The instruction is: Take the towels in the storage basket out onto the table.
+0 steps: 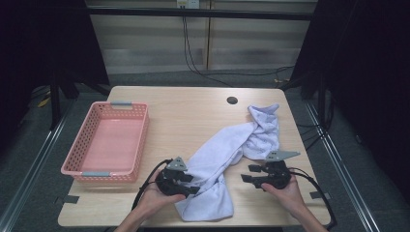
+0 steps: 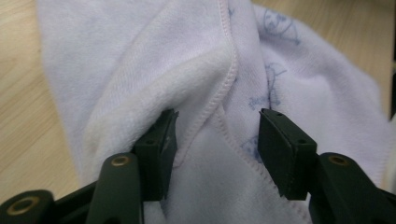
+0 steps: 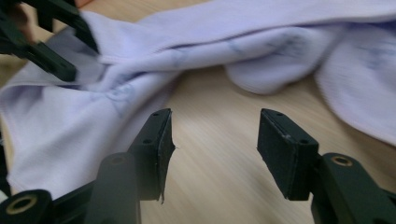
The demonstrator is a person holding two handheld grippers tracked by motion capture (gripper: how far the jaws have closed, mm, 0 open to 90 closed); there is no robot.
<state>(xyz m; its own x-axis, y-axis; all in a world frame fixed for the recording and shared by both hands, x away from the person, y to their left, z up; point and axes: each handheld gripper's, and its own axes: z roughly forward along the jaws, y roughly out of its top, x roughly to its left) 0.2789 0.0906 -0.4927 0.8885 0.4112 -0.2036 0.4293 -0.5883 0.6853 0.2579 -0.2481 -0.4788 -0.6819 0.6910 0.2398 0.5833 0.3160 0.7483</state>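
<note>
Setting, high view: a pale wood worktop (image 1: pixel 193 121) with a small round cable hole near its far edge, dark curtains to either side, cables trailing over the grey floor behind.

Item, high view: a pink plastic basket (image 1: pixel 140 145), empty, on the left part of the worktop, well apart from the cloth. A white towel (image 1: pixel 227 145) lies crumpled in a long diagonal band, from a bunched end near the far right down to a broader flap at the near edge. The left gripper (image 1: pixel 192 183) sits at the towel's near left side, touching it; the right gripper (image 1: pixel 247 174) hovers over bare wood just right of the band, pointing toward it.

Item, left gripper view: fingers (image 2: pixel 159 154) spread, with a stitched hem fold of the towel (image 2: pixel 205 93) lying between them; the pads do not press on it. Faint blue print shows on the cloth.

Item, right gripper view: fingers (image 3: pixel 285 149) spread over bare worktop, nothing between them; the towel (image 3: pixel 93 126) lies just ahead, and the left gripper (image 3: pixel 65 51) is seen on it at the upper left.

Step, as judged: both hands are placed for a fresh hold, probably to straighten or fold the towel. The next move calls for closing the left fingers on the hem and bringing the right gripper up to a nearby edge.
</note>
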